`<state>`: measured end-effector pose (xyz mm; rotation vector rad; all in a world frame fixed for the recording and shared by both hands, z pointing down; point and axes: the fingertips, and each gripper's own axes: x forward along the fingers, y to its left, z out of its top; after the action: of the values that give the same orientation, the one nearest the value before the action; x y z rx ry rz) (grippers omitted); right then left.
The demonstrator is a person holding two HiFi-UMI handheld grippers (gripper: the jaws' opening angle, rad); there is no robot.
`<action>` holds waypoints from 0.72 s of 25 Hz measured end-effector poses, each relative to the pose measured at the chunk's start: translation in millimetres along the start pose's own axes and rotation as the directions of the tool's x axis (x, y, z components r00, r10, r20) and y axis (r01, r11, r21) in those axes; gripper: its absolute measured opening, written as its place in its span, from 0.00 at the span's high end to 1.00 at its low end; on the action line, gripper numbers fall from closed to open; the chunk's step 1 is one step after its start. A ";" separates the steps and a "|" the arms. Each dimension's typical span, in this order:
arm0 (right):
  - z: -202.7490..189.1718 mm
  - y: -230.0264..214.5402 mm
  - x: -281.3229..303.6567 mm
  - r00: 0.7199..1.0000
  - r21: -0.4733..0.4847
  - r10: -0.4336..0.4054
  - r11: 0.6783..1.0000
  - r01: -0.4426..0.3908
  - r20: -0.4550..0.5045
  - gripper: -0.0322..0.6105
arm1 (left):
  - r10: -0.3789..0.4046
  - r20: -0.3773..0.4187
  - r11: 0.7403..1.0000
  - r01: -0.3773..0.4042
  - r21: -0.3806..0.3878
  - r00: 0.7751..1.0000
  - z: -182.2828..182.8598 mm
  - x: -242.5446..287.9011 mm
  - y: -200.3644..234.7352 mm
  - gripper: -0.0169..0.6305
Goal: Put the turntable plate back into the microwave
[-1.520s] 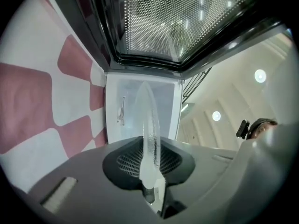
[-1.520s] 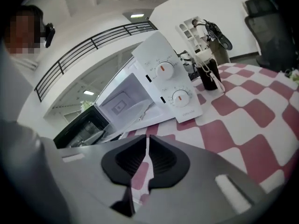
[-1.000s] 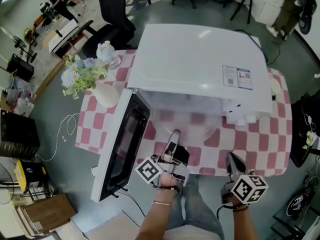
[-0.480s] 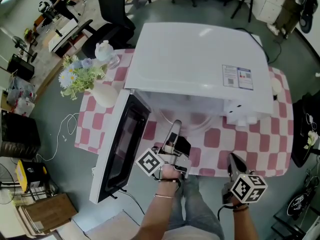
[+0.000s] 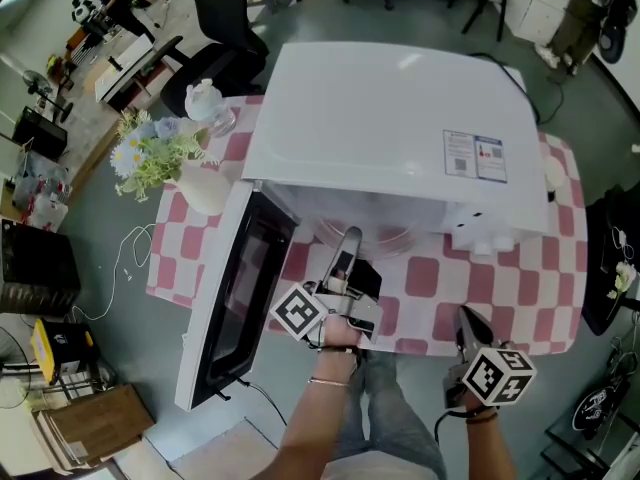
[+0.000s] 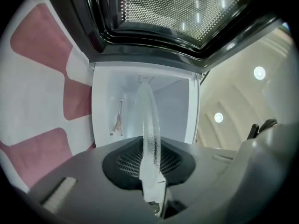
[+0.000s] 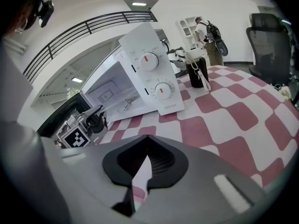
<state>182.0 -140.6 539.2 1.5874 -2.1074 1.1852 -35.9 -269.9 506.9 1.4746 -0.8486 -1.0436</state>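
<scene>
Turntable plate clamped btwn left tongs, edge-on

head view | turntable plate — mostly hidden under microwave top | label print — too small to read

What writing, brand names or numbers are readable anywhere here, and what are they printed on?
"WAHIN": on the microwave, at the foot of its control panel.
Sticker on the microwave's top: too small to read.
Markings round the dials: too small to read.
Marker cubes: black-and-white patterns, no words.
</scene>
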 end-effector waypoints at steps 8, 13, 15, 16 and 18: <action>-5.3 -8.9 3.8 1.000 0.035 -0.006 0.999 0.007 -0.028 0.94 | 0.007 0.020 1.000 -0.007 -0.004 1.000 6.4 12.1 5.6 0.89; -4.7 -9.9 6.9 0.999 0.044 -0.008 0.999 0.009 -0.039 0.94 | 0.007 0.023 1.000 -0.007 0.005 1.000 11.8 23.5 6.3 0.89; -2.7 -10.3 8.2 0.999 0.047 -0.007 0.999 0.008 -0.038 0.94 | 0.005 0.026 1.000 -0.005 -0.001 1.000 12.5 27.7 6.6 0.89; -1.6 -10.7 9.0 0.999 0.047 -0.006 0.999 0.008 -0.038 0.94 | 0.003 0.028 1.000 -0.003 -0.004 1.000 12.7 29.5 6.7 0.89; 0.1 -11.8 10.3 0.999 0.048 -0.005 0.999 0.007 -0.039 0.94 | -0.001 0.029 1.000 0.001 -0.003 1.000 12.9 33.0 6.9 0.89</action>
<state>188.7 -148.7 550.9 1.5770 -2.0630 1.2638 -35.9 -306.0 508.2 1.4607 -0.8666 -1.0681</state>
